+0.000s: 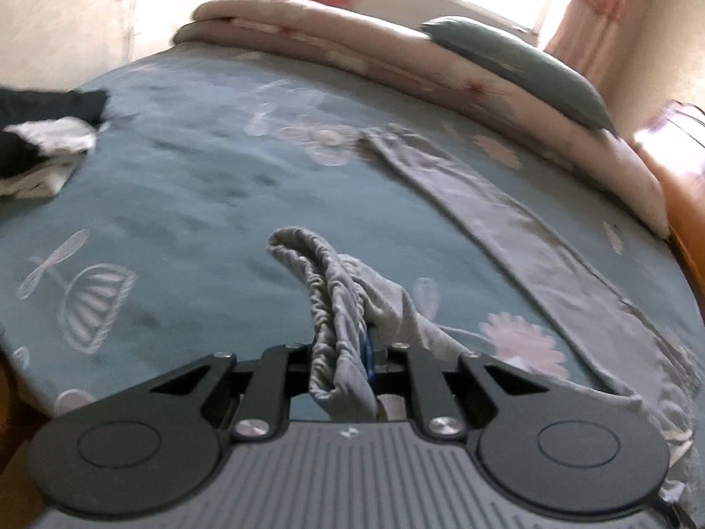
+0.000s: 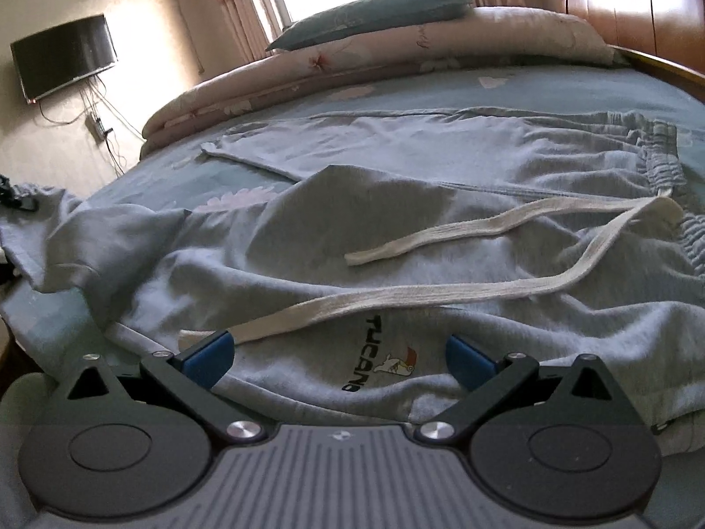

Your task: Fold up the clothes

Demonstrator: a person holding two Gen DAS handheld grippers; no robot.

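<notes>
I'm working on a pair of light grey cotton sweatpants point(image 2: 396, 229) spread across the bed's teal floral bedspread point(image 1: 185, 185), and by my reading the fold has only just begun. My left hand-held gripper point(image 1: 348, 352) is clenched on the gathered, ribbed cuff of one grey leg point(image 1: 326, 291), which bunches up between its fingers and is raised off the bedspread. The other leg point(image 1: 506, 220) lies flat and stretched out toward the pink quilt roll point(image 1: 396, 57) at the far side of the bed.

My right hand-held gripper point(image 2: 339, 357) is released, its blue pads point(image 2: 207, 357) spread wide over the hip area with the black printed logo point(image 2: 365, 352), grasping nothing. The elastic waistband point(image 2: 665, 163) sits to the right in that view, and the cream flat drawstring point(image 2: 462, 260) trails loose across the fabric.

I judge no completed fold yet: the fabric is rumpled and the legs are apart. What is left is bringing the held leg over onto the other, tucking the drawstring, then folding lengthwise. A dark and white pile of other clothes point(image 1: 44, 141) waits near the bed's edge, seemingly unfolded.
</notes>
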